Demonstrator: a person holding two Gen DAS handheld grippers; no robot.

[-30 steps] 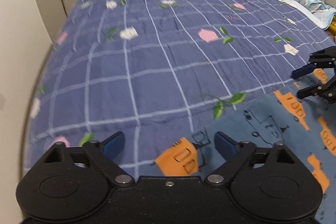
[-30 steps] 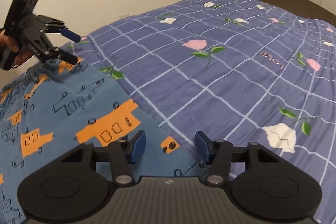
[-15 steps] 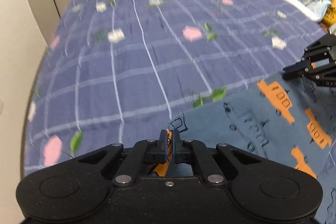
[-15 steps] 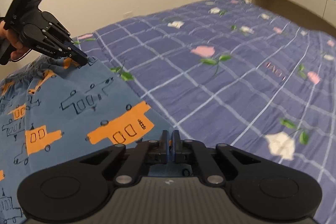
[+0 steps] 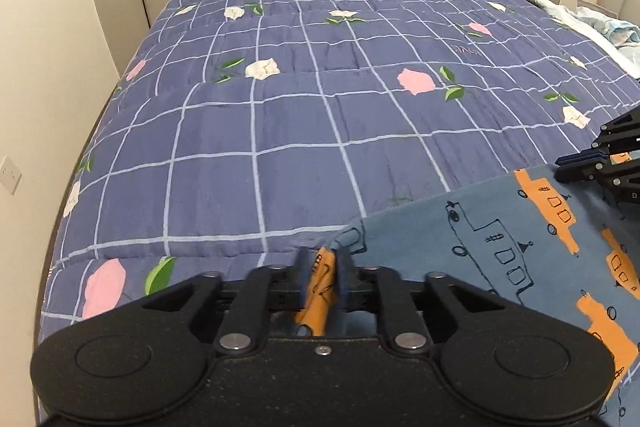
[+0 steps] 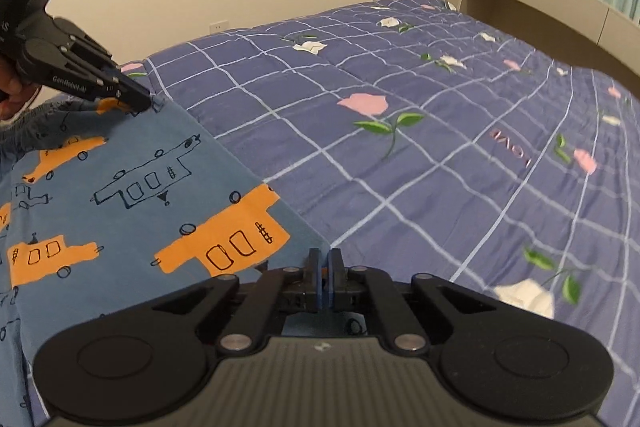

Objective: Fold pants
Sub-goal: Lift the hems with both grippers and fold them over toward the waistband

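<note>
Two grippers are each pinching one corner of the same edge of the blue cotton pants printed with orange and outlined vehicles [image 6: 132, 195]. In the left wrist view, the left gripper [image 5: 320, 275] is holding a bunched fold of orange-and-blue cloth between its blue pads [image 5: 343, 273], and its jaws are opening slightly around that bunch while the pads are still pressing on it. In the right wrist view, the right gripper [image 6: 324, 277] is standing almost fully closed, and its jaws are clamping a thin edge of the fabric.

Risk: the left jaws are widening, so the bunched corner may be slipping out as the edge is lifted. The right grip is taking only a thin edge, which may be pulling free under tension. Either loss would be leaving the fold skewed.

The pants are lying at the near edge of the blue checked quilt with pink and white flowers [image 5: 304, 131], in the lower right of the left view and the lower left of the right view.

Only the right view is showing the pants' gathered waistband and a hand [image 6: 10, 89] at the left edge. Only the left view is showing the bunching inside the left jaws.
</note>
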